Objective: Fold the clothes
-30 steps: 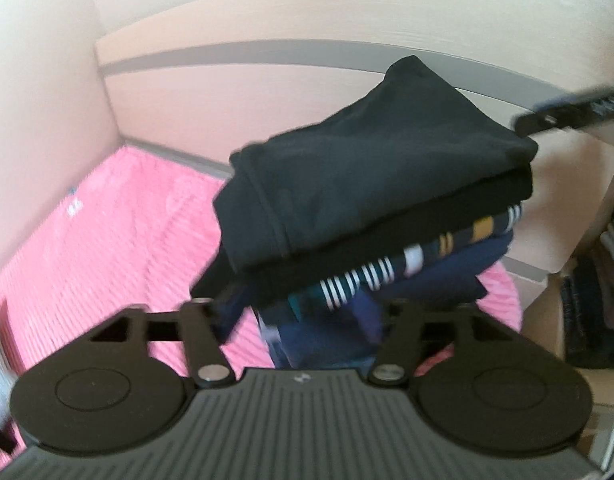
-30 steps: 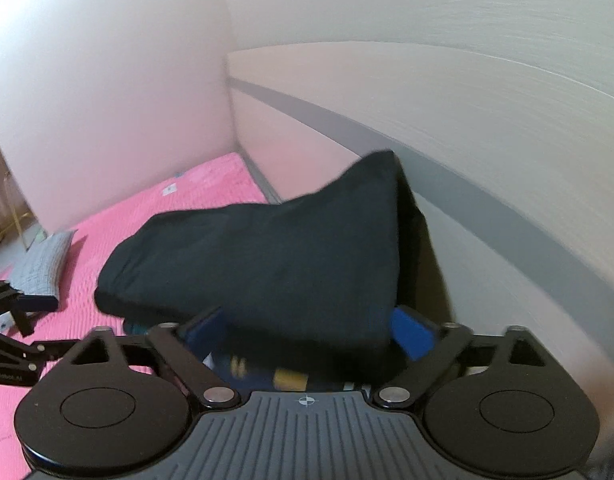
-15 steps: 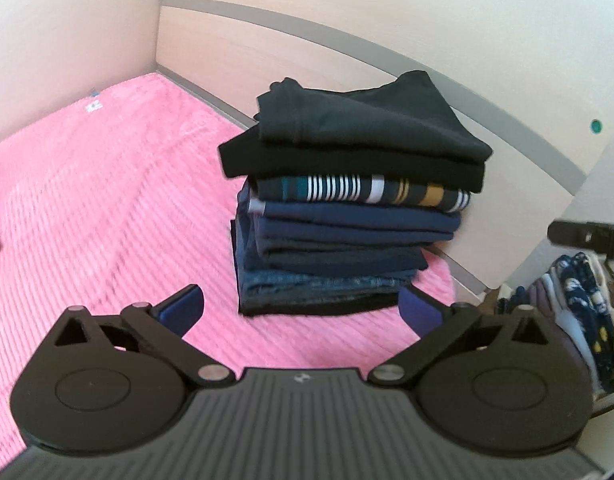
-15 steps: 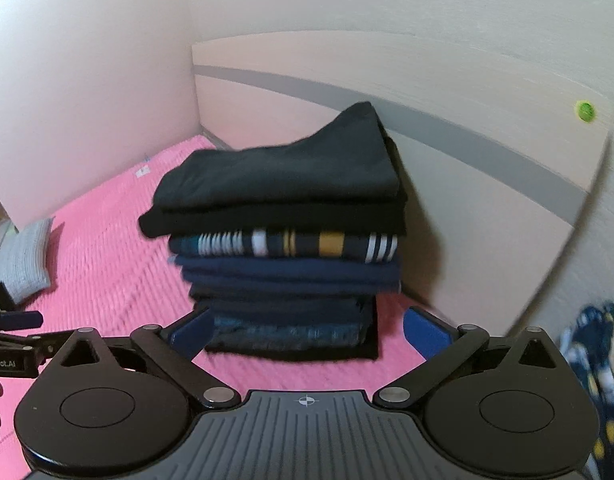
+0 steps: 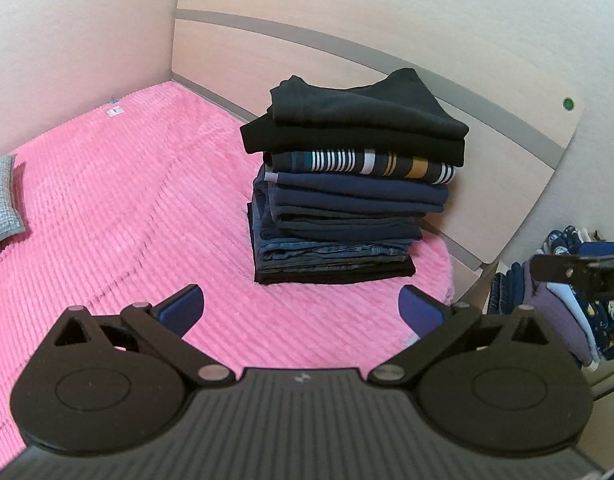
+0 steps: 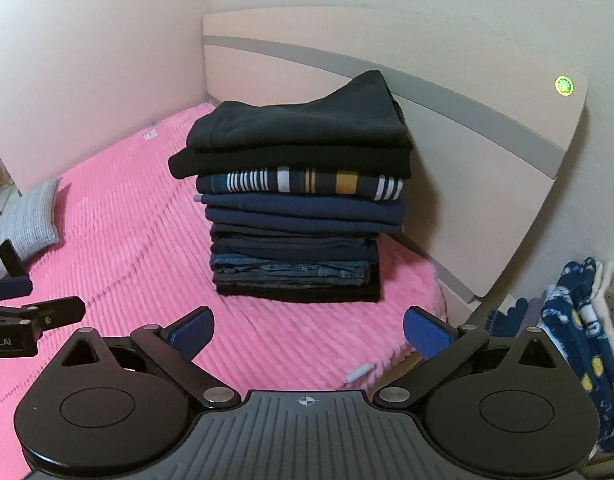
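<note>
Currently both grippers empty: left gripper (image 5: 301, 308) fingers wide, right gripper (image 6: 309, 330) fingers wide. Stack of folded clothes (image 5: 351, 196) at 12 o'clock on pink bed (image 5: 119, 208), near headboard (image 5: 347, 52). Grey pillow (image 6: 25, 220) at 9 o'clock.

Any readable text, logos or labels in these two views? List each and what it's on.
"bot.AI", cut off at the frame edge: on the left hand-held gripper, right wrist view.
"D", cut off: on the right hand-held gripper, left wrist view.
White tag on the pink bedspread: too small.
Green sticker on the headboard: unreadable.
</note>
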Demonstrator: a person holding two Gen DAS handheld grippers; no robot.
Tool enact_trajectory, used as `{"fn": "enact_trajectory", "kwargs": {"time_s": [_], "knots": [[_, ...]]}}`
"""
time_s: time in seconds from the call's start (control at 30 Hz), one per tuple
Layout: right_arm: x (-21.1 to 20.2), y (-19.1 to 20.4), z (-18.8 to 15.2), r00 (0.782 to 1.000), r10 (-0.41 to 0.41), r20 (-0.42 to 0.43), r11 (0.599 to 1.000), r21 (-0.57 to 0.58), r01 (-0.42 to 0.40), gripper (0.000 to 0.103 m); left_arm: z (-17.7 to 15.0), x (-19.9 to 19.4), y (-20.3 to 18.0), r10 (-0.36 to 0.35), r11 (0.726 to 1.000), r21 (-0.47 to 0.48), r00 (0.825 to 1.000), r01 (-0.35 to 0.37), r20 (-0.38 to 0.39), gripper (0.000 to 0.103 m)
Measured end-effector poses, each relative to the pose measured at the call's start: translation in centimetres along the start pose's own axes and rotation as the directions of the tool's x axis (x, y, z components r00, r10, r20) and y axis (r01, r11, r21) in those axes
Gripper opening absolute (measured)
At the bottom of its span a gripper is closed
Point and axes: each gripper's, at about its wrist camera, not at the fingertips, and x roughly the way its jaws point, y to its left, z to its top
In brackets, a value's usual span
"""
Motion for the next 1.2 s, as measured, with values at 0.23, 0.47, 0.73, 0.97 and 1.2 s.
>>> {"fn": "enact_trajectory", "kwargs": {"time_s": [0.23,0.47,0.73,0.97,1.2], "knots": [[-0.5,-2.8,-0.2,1.0,0.024,-0.018,1.0,-0.012,-0.024,0.103,0.2,-0.2,-3.1,0.033,0.999,-0.022,0.999,-0.033,0.0,0.102],[-0.5,-4.7,-0.8,0.997,0.058,-0.042,0.998,-0.015,-0.058,0.103,-0.3,-0.3,-5.8,0.073,0.997,-0.016,0.997,-0.073,-0.013,0.102],[-1.1,-4.9,-1.2,0.996,0.088,-0.034,0.996,-0.022,-0.089,0.103,-0.9,-0.5,-6.9,0.082,0.996,-0.04,0.996,-0.083,-0.036,0.102],[-1.4,-5.1,-1.3,0.996,0.089,-0.031,0.996,-0.016,-0.09,0.103,-1.2,-0.7,-7.7,0.095,0.995,-0.04,0.995,-0.097,-0.04,0.102],[-1.4,-5.1,-1.3,0.996,0.082,-0.038,0.996,-0.017,-0.083,0.103,-1.1,-0.6,-8.0,0.101,0.994,-0.035,0.994,-0.102,-0.034,0.102]]}}
